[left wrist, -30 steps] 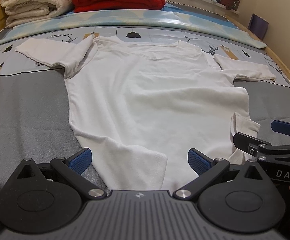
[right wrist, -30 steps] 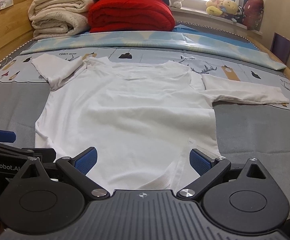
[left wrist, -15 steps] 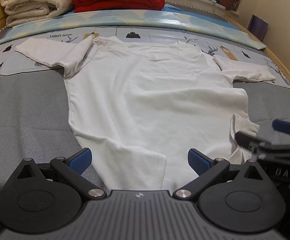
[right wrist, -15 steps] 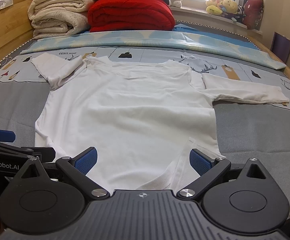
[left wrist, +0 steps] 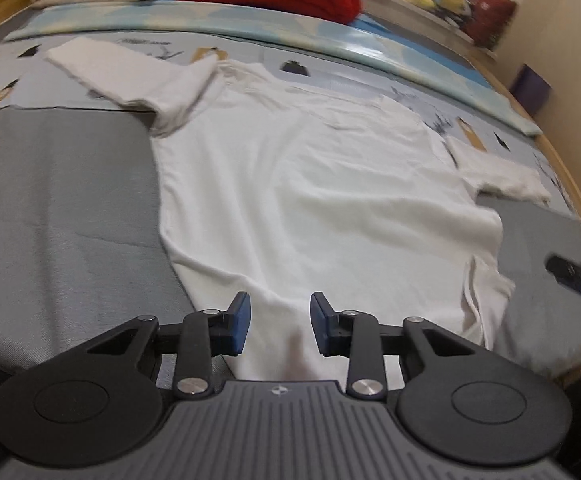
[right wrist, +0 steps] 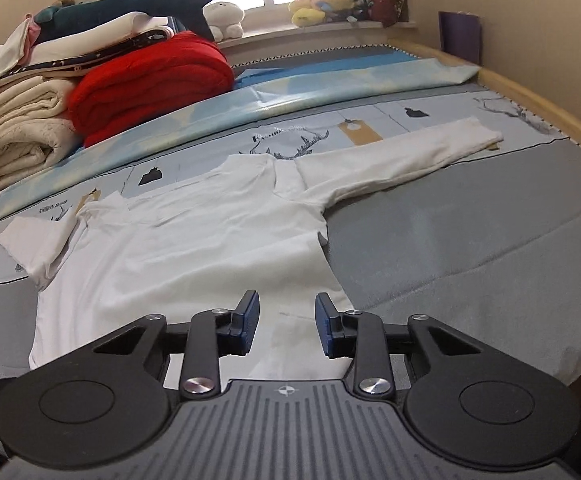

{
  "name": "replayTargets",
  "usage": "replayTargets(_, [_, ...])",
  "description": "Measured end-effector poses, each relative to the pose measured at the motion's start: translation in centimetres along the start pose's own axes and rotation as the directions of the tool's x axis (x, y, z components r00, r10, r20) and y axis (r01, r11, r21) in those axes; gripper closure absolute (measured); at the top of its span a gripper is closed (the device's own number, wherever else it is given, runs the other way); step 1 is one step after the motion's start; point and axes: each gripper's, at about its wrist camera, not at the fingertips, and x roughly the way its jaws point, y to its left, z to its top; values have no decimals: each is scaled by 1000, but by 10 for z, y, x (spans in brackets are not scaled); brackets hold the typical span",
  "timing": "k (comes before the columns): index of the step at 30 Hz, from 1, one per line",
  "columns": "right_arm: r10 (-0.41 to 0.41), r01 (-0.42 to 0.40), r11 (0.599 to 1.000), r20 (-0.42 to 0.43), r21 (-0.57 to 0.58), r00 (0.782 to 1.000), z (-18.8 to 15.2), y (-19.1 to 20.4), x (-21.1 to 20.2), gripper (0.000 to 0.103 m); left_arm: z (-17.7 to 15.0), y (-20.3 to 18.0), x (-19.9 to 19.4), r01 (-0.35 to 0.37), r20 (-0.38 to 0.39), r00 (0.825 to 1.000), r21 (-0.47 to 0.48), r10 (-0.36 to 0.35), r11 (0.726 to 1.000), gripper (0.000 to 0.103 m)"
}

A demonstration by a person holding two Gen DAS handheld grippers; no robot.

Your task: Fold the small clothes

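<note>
A white long-sleeved shirt [left wrist: 314,200] lies spread flat on the bed [left wrist: 58,200], sleeves out to both sides. The left tongs [left wrist: 279,328] and the right tongs [right wrist: 286,324] each hover over its near hem, jaws partly open, holding nothing. The sheet's printed lettering is too blurred to read.

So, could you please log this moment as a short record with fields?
garment: white long-sleeved cotton shirt, spread flat, unfolded
surface: grey bed sheet
left tongs: partly open over the shirt's hem
right tongs: partly open over the hem, nothing gripped
background: folded red blanket, folded cream blankets
</note>
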Motion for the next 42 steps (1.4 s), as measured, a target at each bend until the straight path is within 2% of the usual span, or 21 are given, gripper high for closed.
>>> replayTargets(3, [31,-32,999,-39,-21,999,-2,1,9,70,-6,-11,11,33,-52,998,24,-32,999,66])
replayTargets(7, [26,-34,996,-107,-77,994,-8,5,29,66,-11,-30,23,26,-63,998,114,-19,993,61])
replayTargets(9, [11,-24,995,-134,-93,991,-10,5,38,59,-11,-35,30,21,-69,998,135,-12,991,51])
replayTargets(12, [1,-17,995,-175,-93,985,-11,5,53,52,-10,-40,41,19,-97,995,157,-4,987,41])
replayTargets(15, [-13,-6,996,-199,-94,980,-12,7,67,50,-12,-48,51,3,-121,992,196,22,981,35])
replayTargets(18, [-26,2,994,-220,-106,975,-14,12,81,47,-16,-54,59,-26,-137,989,247,62,969,34])
replayTargets(20, [-39,8,992,-236,-129,971,-15,17,91,44,-19,-56,65,-67,-142,983,291,113,954,34])
replayTargets(23, [-94,50,983,-257,-175,962,-22,19,102,46,-23,-53,69,-99,-141,978,319,150,943,34])
replayTargets(25, [-112,69,983,-262,-168,959,-25,15,103,54,-24,-51,67,-100,-120,982,332,148,938,43])
replayTargets(26, [-112,72,985,-259,-160,959,-24,13,102,66,-25,-49,64,-107,-106,983,341,151,934,60])
replayTargets(27, [-107,69,986,-252,-154,962,-23,11,98,77,-25,-47,61,-108,-100,983,347,152,932,86])
replayTargets(28, [-100,65,987,-241,-146,966,-22,10,94,82,-26,-43,58,-107,-101,983,346,150,932,94])
replayTargets(29, [-97,67,988,-229,-136,969,-21,8,89,92,-26,-40,54,-110,-97,984,334,150,936,98])
replayTargets(31, [-99,77,991,-205,-112,974,-20,2,78,101,-26,-31,42,-107,-84,987,294,137,950,99])
replayTargets(37, [-72,73,997,-152,3,986,-20,-30,27,103,-34,13,-11,-90,-37,995,153,97,984,99])
replayTargets(40, [-75,75,997,-149,-5,986,-26,-43,7,103,-38,41,-25,-68,-73,995,46,71,997,98])
replayTargets(42, [-62,62,998,-162,-8,985,-31,-50,2,102,-40,52,-25,-86,-125,989,-4,85,996,94])
